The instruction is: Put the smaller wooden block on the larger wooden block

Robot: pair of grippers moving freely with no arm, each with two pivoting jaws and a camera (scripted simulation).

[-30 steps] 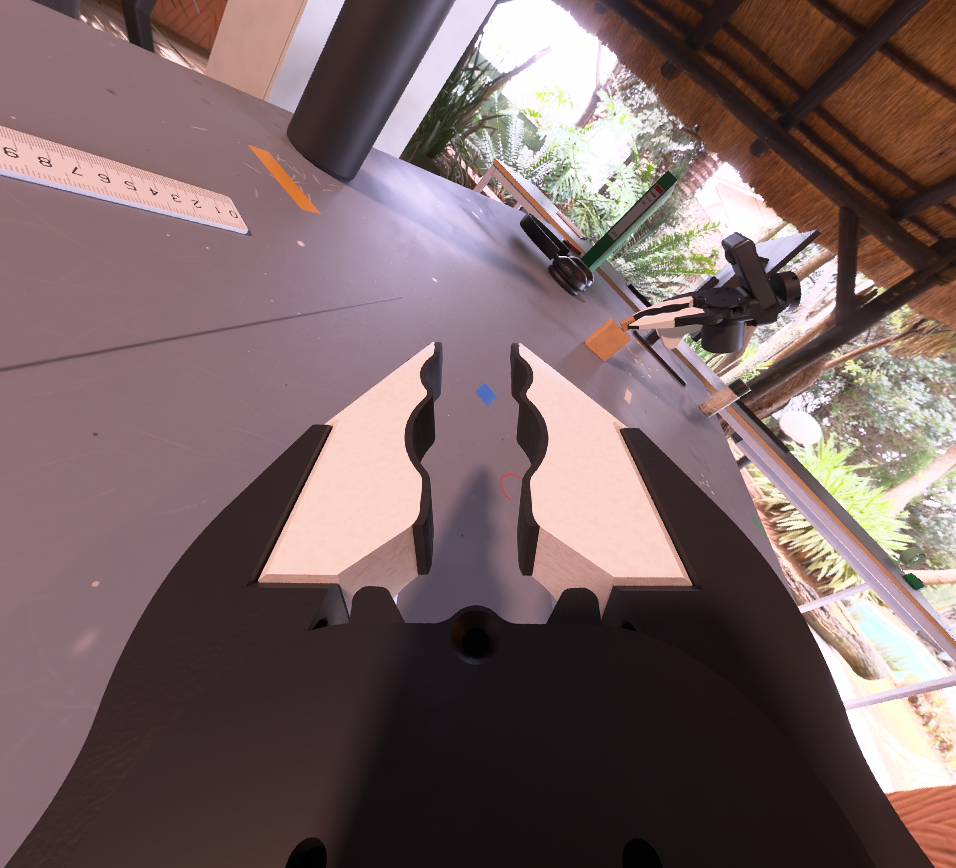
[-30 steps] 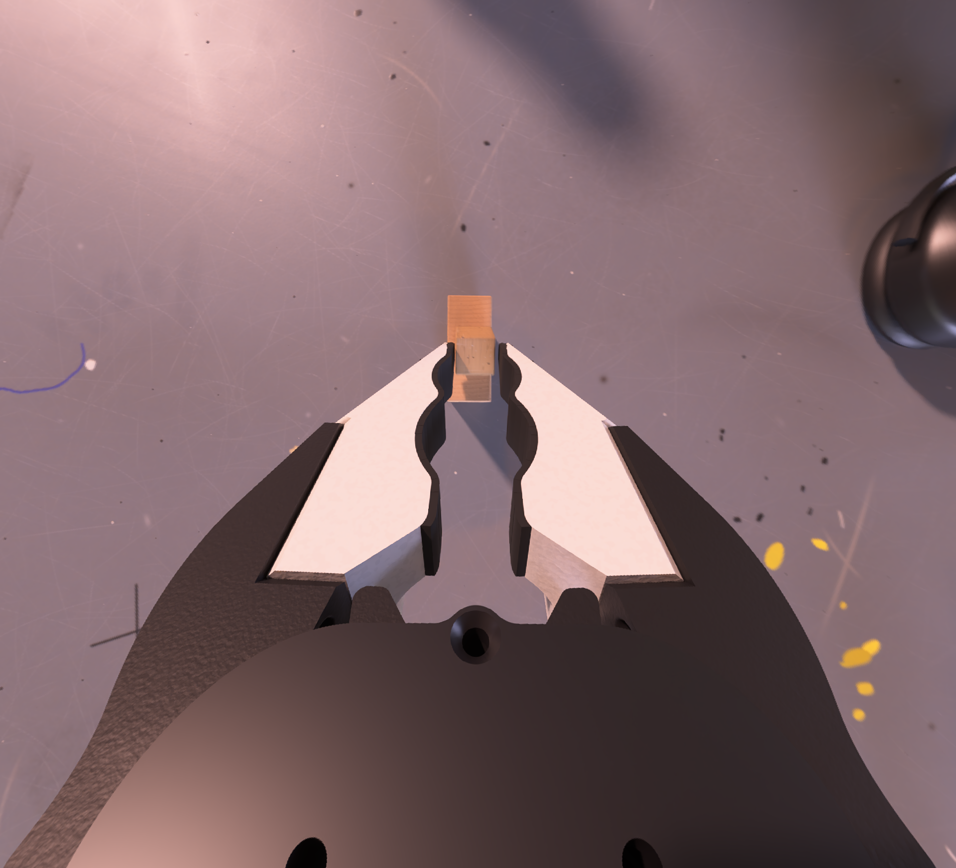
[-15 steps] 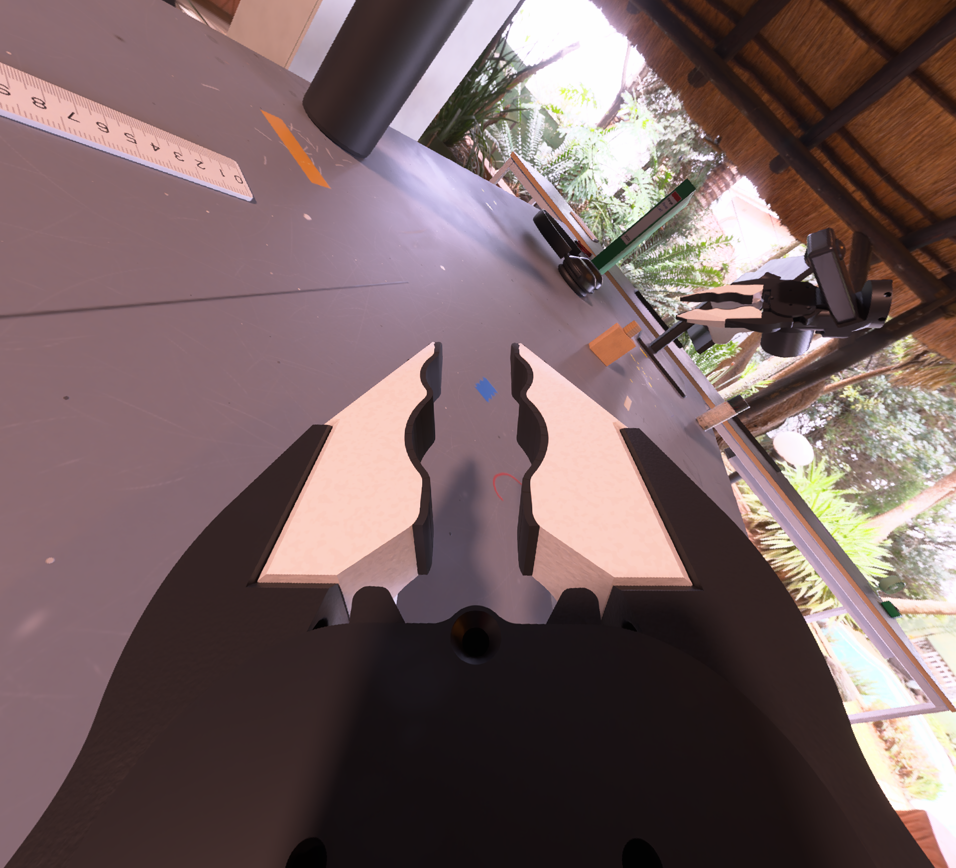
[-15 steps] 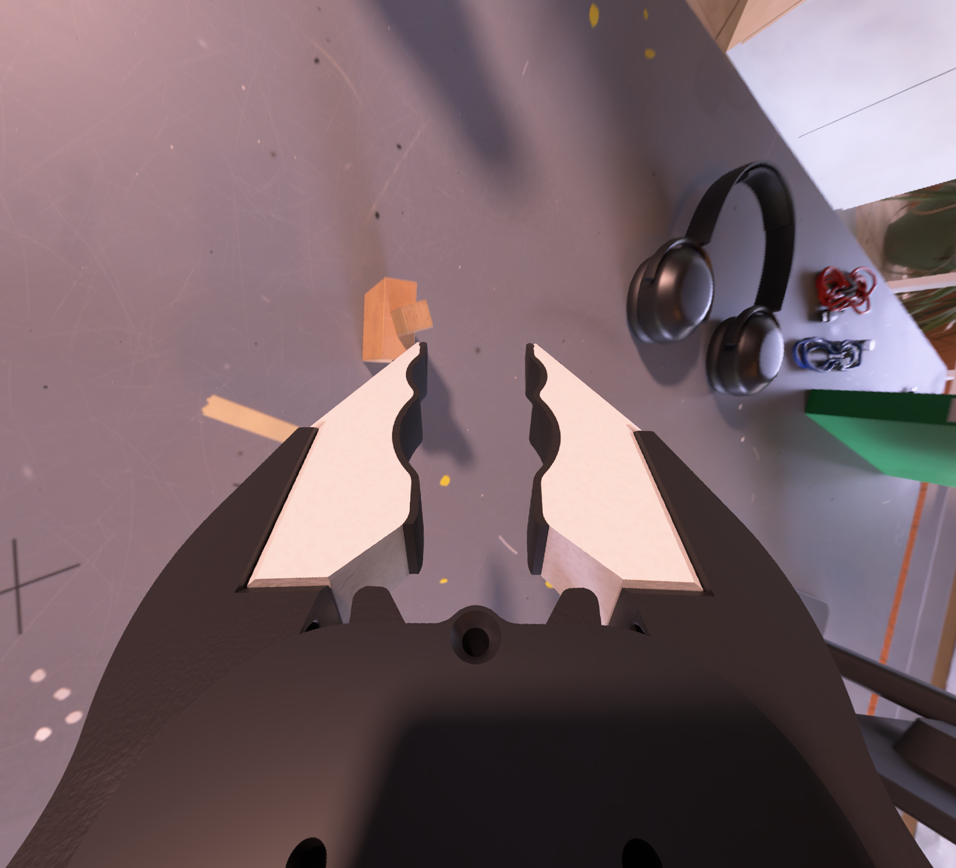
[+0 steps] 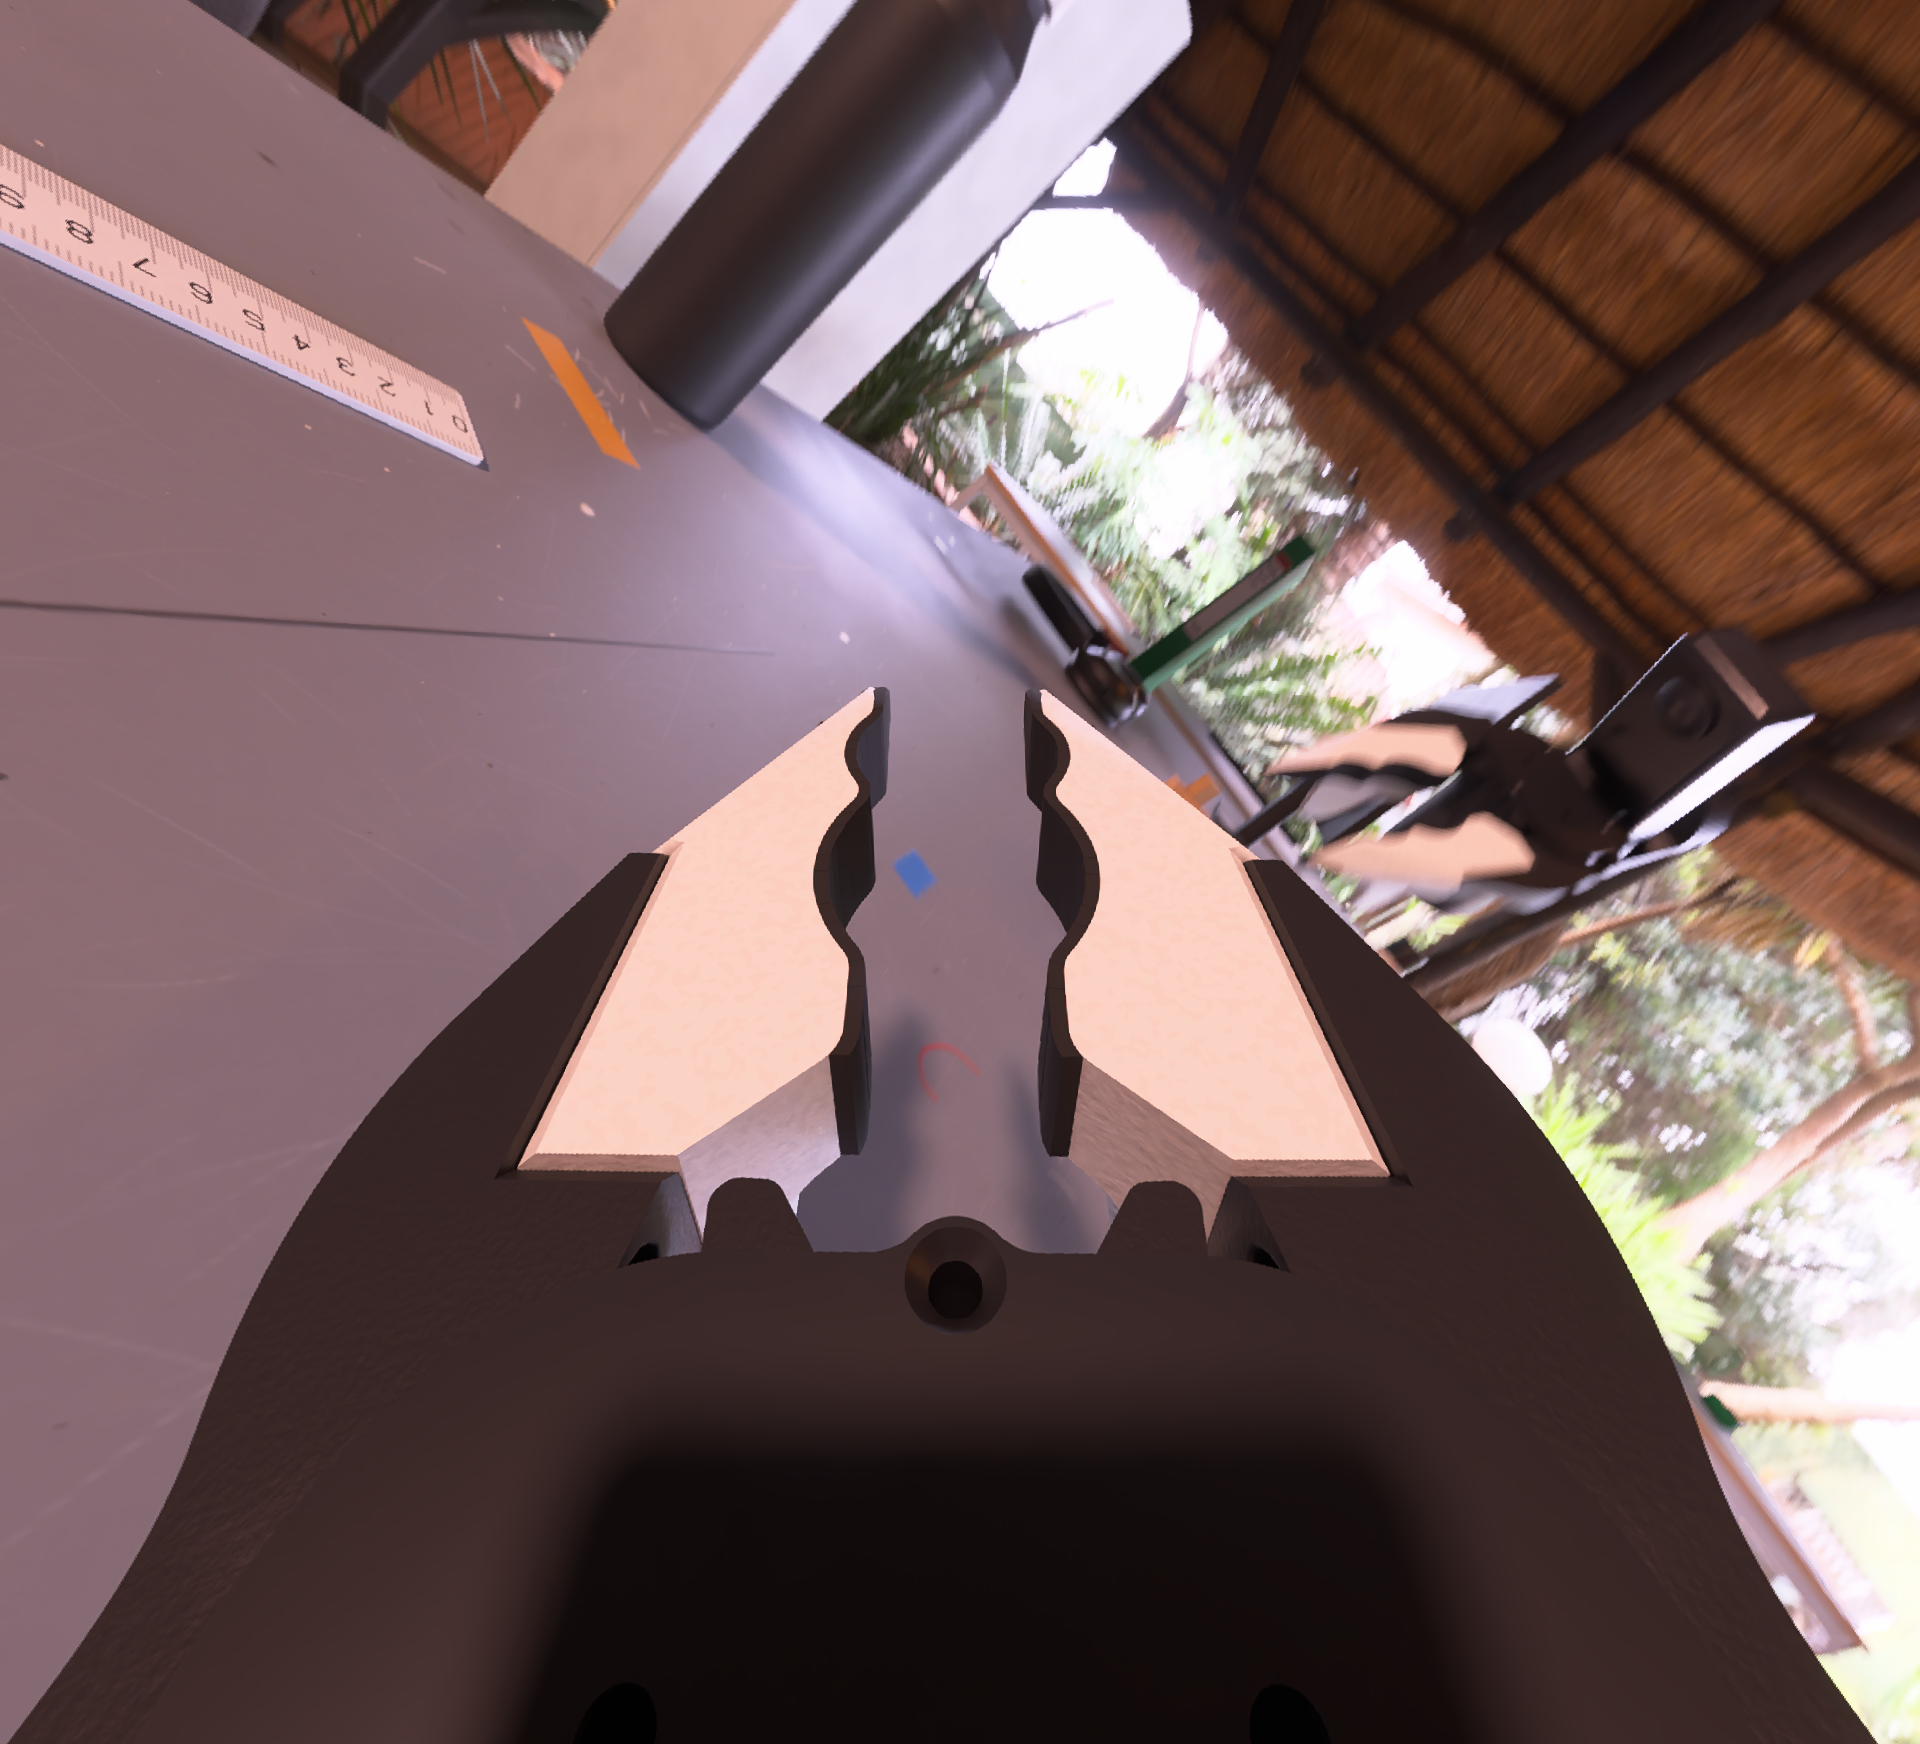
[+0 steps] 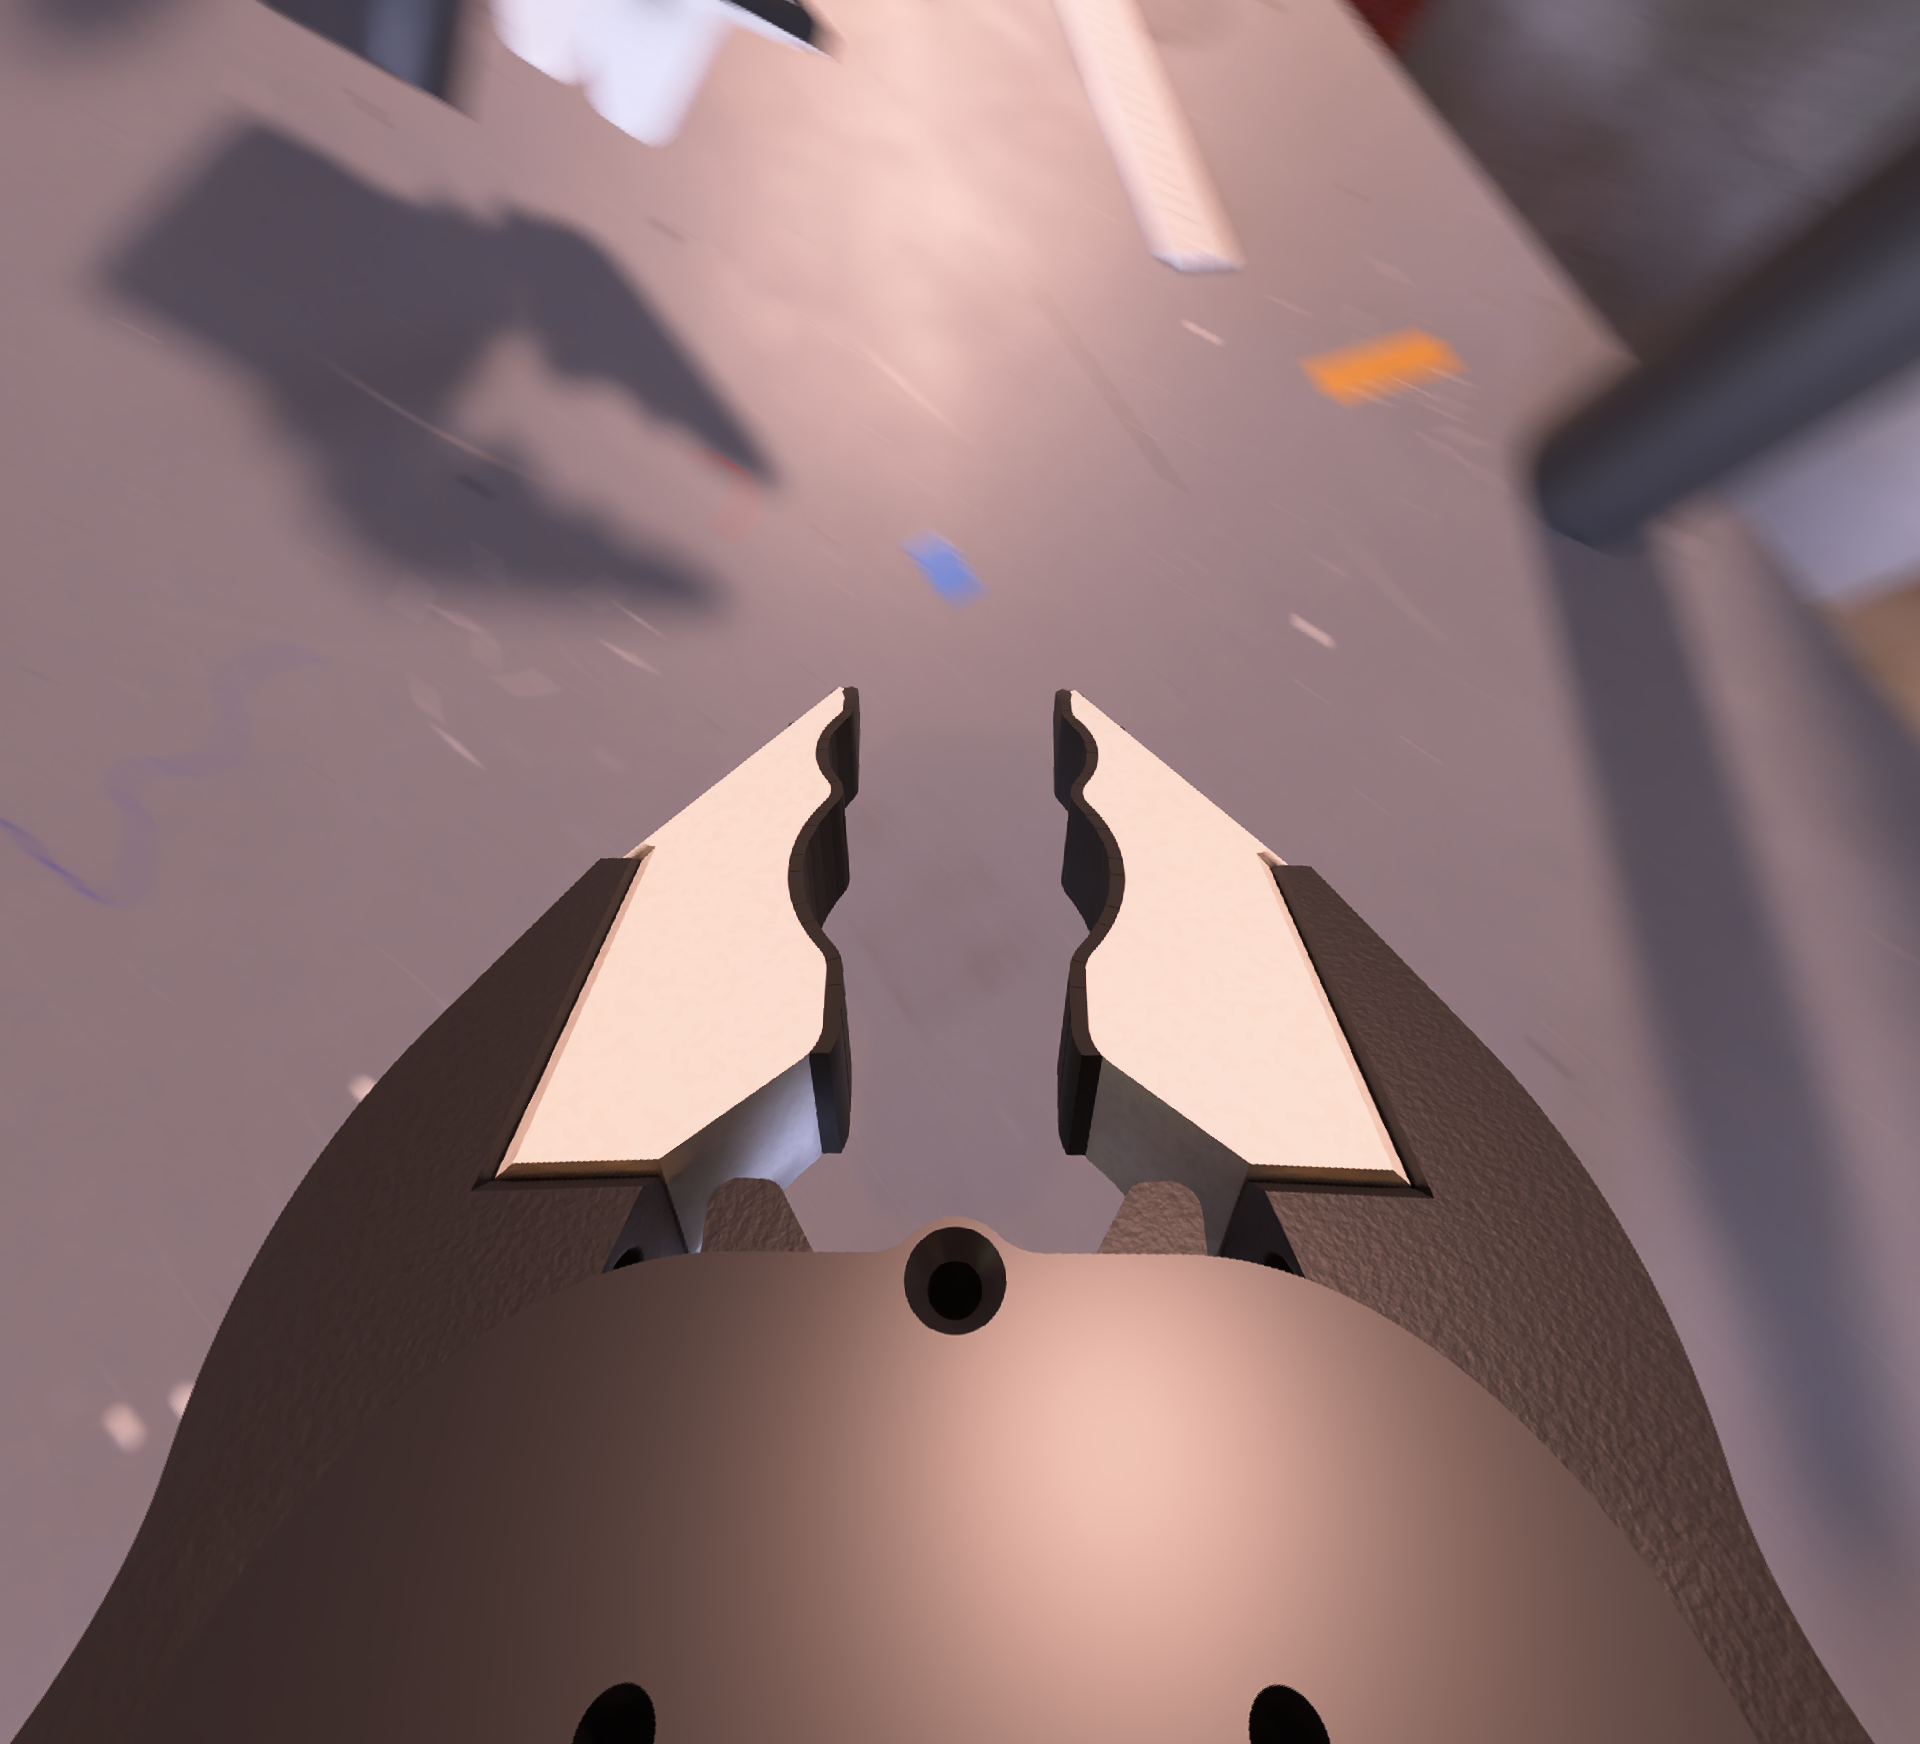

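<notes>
A sliver of an orange wooden block point(image 5: 1190, 785) shows far off on the grey table point(image 5: 312, 759), just past the right finger of my left gripper point(image 5: 956, 707). I cannot make out the smaller block there. My left gripper is open and empty, low over the table. My right gripper point(image 5: 1299, 811) hovers beyond the block, blurred, open and empty. In the right wrist view my right gripper point(image 6: 956, 707) is open with nothing between its fingers, and no block shows. My left gripper point(image 6: 769, 1) is a blurred shape at the top left.
A dark bottle point(image 5: 831, 167), a ruler point(image 5: 239, 323) and orange tape point(image 5: 577, 390) lie at the far left. Blue tape point(image 5: 914, 873) is ahead of the left fingers. Headphones point(image 5: 1091, 655) and a green book point(image 5: 1216, 624) sit near the table's far edge.
My right gripper opened, leaving the small block resting on the larger one, then drew away and swung round to face the ruler and bottle. The left gripper shifted slightly.
</notes>
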